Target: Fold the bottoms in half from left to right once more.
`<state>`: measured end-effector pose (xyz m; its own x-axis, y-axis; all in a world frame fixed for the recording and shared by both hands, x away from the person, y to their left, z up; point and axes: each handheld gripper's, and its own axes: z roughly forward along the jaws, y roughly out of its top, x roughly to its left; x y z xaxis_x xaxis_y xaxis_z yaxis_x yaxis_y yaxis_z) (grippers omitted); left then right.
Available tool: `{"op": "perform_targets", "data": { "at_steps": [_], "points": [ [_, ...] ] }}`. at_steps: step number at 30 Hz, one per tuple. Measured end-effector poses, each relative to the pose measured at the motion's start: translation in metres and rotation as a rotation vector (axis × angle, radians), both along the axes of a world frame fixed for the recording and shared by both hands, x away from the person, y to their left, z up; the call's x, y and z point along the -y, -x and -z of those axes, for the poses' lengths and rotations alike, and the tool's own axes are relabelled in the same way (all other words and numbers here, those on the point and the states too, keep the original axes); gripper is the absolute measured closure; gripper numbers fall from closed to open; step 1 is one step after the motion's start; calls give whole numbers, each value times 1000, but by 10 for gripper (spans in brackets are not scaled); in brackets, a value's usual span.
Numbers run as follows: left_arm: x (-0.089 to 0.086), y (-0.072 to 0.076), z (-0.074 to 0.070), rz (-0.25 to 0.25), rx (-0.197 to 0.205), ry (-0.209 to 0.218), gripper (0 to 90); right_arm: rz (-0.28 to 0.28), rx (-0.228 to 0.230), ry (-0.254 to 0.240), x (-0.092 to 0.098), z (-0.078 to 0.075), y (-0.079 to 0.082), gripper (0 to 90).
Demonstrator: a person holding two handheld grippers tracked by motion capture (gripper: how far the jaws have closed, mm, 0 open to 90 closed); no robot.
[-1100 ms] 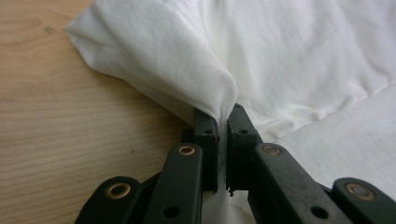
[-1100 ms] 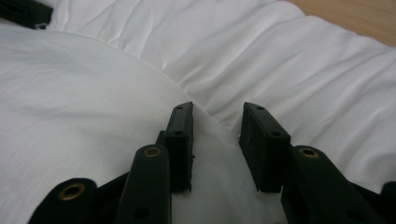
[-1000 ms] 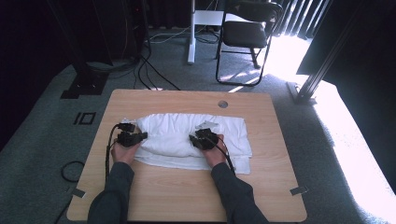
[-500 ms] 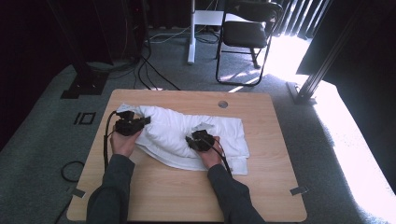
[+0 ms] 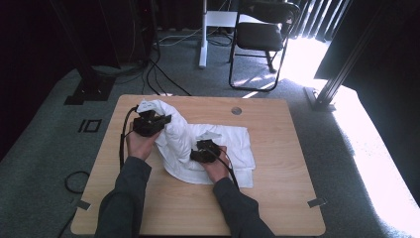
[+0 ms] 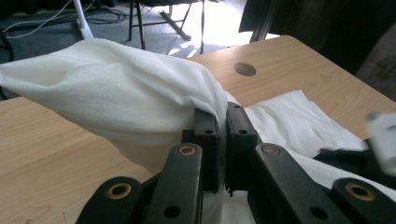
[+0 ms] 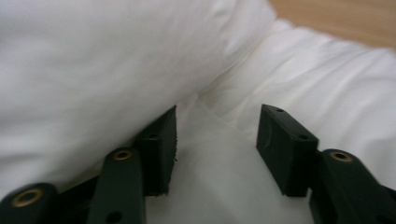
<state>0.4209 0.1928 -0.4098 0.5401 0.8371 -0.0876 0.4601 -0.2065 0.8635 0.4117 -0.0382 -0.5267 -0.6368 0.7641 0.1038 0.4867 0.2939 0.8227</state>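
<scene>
Grey carpet surrounds the light wooden surface (image 5: 277,198), where a white, soft, crumpled cloth towel (image 5: 228,144) lies. Its left part is lifted off the surface, pinched by the left gripper (image 6: 223,126), whose jaws are clamped tight on a fold. Just beside it, the right gripper (image 7: 215,135) rests on the towel, its jaws having just been opening, with cloth between them but not pressed.
</scene>
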Motion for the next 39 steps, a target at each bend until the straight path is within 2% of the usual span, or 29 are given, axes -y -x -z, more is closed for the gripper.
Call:
{"op": "perform_targets", "data": {
  "at_steps": [3,6,8,10,11,12,13,14,15,17,18,19,21,23,25,28,29,30,31,34,35,39],
  "points": [
    [-1,1,0,5,3,-4,871,19,66,14,29,-18,9,461],
    [1,2,-1,21,10,-3,871,71,83,43,64,-27,15,444],
    [4,3,-2,29,13,0,871,105,65,71,84,-26,17,434],
    [8,3,-4,42,17,-1,871,124,37,77,104,-19,21,434],
    [8,3,-4,42,17,-1,871,124,37,77,104,-19,21,434],
    [14,4,-6,59,23,-1,871,148,11,88,120,-8,26,436],
    [14,4,-6,59,23,-1,871,148,11,88,120,-8,26,436],
    [22,4,-8,75,30,-9,871,163,-16,78,130,2,29,457],
    [25,4,-9,84,33,-13,871,165,-39,60,132,7,30,478],
    [25,4,-9,84,33,-13,871,162,-57,57,133,12,30,478],
    [34,5,-12,105,40,-16,871,162,-57,57,133,12,30,503],
    [38,5,-13,115,41,-17,871,156,-86,60,131,22,30,516],
    [46,5,-14,134,44,-26,871,150,-96,64,126,28,29,519],
    [50,5,-15,145,43,-29,871,153,-92,57,125,29,29,521],
    [64,6,-14,179,45,-24,870,150,-94,55,124,29,28,524],
    [73,6,-13,196,45,-27,870,148,-97,50,124,30,28,524],
    [84,6,-11,220,45,-26,870,143,-100,43,125,30,28,525],
    [84,6,-11,220,45,-26,870,137,-98,42,125,30,28,527],
    [95,7,-9,242,41,-25,870,128,-98,38,125,30,28,530],
    [105,7,-6,261,39,-21,870,119,-99,34,124,30,28,540],
    [120,9,-2,290,35,-25,870,112,-97,33,123,30,28,543],
    [143,10,6,331,22,-40,870,85,-94,14,117,32,28,547]
  ]
}}
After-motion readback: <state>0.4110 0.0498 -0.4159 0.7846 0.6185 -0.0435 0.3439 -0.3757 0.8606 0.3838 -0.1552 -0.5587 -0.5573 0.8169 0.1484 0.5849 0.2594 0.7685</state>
